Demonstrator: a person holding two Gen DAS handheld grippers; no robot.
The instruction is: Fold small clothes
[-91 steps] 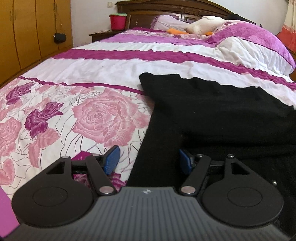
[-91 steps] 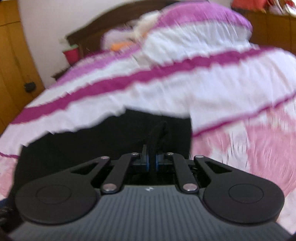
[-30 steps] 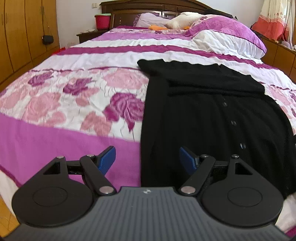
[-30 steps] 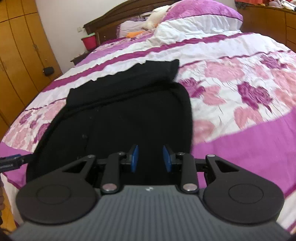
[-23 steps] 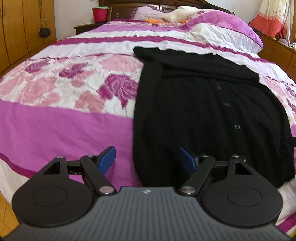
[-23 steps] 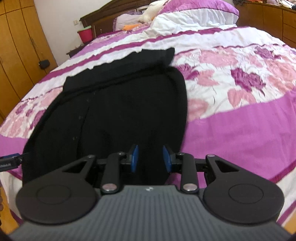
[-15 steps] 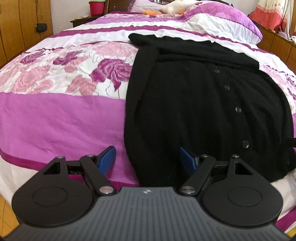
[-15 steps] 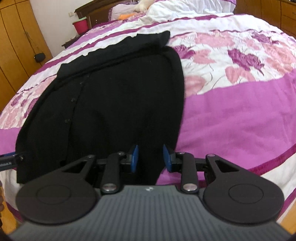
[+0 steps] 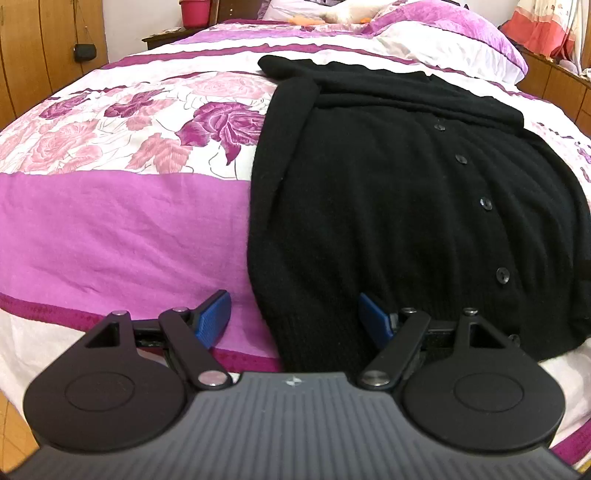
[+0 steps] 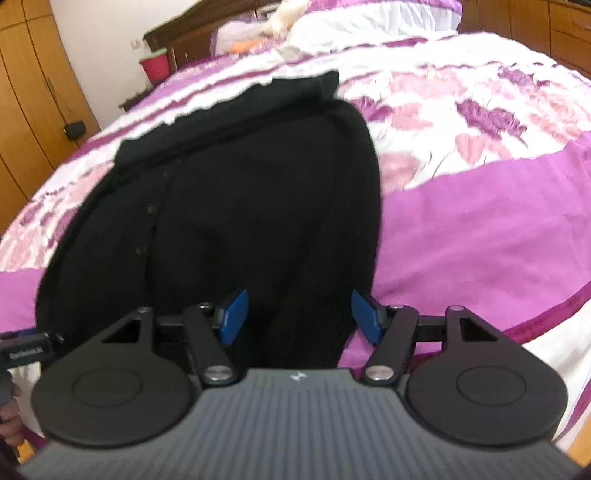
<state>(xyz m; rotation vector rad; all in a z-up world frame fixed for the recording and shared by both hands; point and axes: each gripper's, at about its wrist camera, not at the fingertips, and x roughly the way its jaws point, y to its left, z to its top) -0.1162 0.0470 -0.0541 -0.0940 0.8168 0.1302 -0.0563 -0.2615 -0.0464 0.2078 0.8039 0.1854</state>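
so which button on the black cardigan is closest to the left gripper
The bottom button on the black knit cardigan, in the ribbed hem beside the left gripper; the other buttons run up the placket, farther away.

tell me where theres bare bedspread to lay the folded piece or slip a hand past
Bare bedspread lies on the near left side of the black cardigan, from the rose print to the foot edge. A matching plain band lies at its right. It is crowded at the head end: the heaped pillow and soft toy.
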